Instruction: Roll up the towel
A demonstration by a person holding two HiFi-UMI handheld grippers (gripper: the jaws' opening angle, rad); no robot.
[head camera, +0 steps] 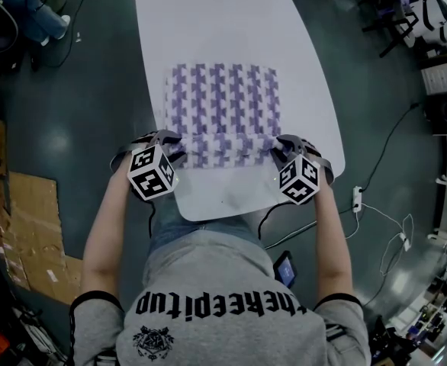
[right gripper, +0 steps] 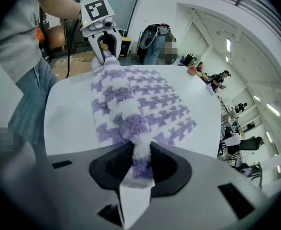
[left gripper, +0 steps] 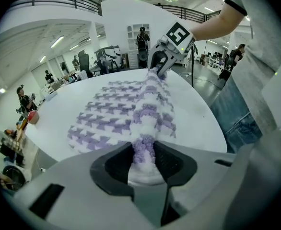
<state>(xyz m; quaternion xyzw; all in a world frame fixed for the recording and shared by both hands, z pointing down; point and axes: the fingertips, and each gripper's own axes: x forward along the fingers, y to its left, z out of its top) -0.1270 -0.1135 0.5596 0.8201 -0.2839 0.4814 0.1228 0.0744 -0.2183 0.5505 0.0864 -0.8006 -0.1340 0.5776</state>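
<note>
The fingers of the left gripper (left gripper: pixel 143 150) are closed on one end of the towel (head camera: pixel 222 105), with plush pile bunched between them. The fingers of the right gripper (right gripper: pixel 140 152) pinch the other end in the same way. Between the two pairs runs the rolled near edge, a soft, thick ridge. Beyond the fingers the rest lies flat on the white desk (head camera: pixel 223 21). The towel looks light, limp and fluffy, so it should squash and sag rather than hold shape. Gripping the roll's very ends, as here, seems the best way to keep it even.
</note>
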